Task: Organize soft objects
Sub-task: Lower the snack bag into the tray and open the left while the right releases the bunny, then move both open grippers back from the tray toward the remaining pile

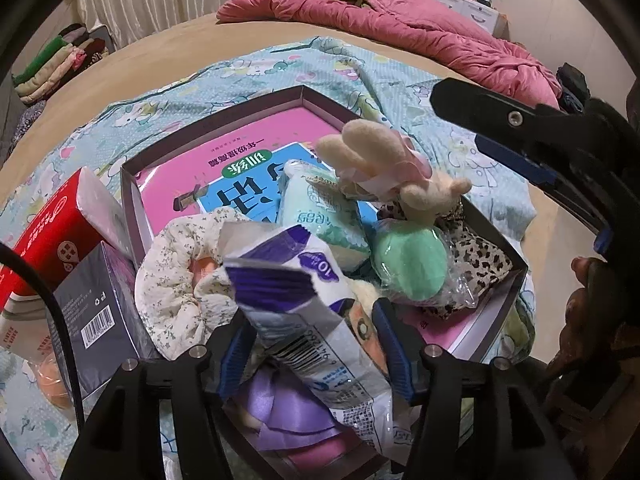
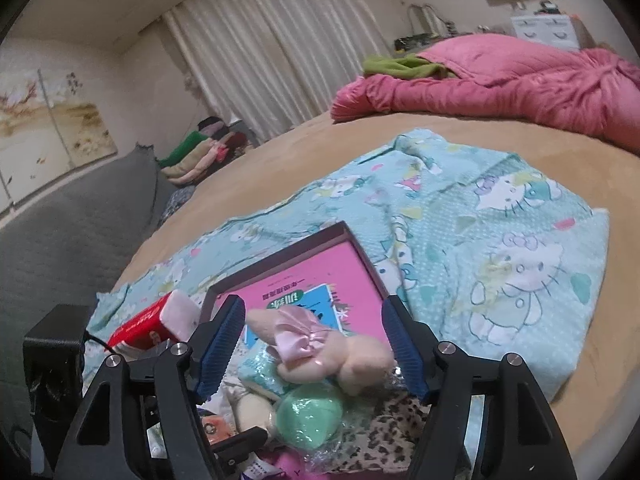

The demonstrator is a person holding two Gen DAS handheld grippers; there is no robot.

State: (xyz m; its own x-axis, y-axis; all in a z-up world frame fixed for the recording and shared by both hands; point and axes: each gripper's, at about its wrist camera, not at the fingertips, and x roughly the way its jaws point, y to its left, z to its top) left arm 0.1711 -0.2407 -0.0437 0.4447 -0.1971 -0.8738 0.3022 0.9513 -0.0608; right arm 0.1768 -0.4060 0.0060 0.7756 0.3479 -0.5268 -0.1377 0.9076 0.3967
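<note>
Currently: my left gripper (image 1: 316, 344) straddles tissue pack (image 1: 304, 304), grip uncertain; right gripper (image 2: 314, 344) open over plush rabbit (image 2: 340, 354); risk: pack slipping off box (image 1: 496, 316) corner

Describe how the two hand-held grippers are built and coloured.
Both match. The left hand-held gripper has two black plastic fingers with triangular cut-outs, silver round bolts and ribbed blue pads. The right hand-held gripper is the same: black frame, silver bolts, ribbed blue pads. A black cable runs beside the left one.
</note>
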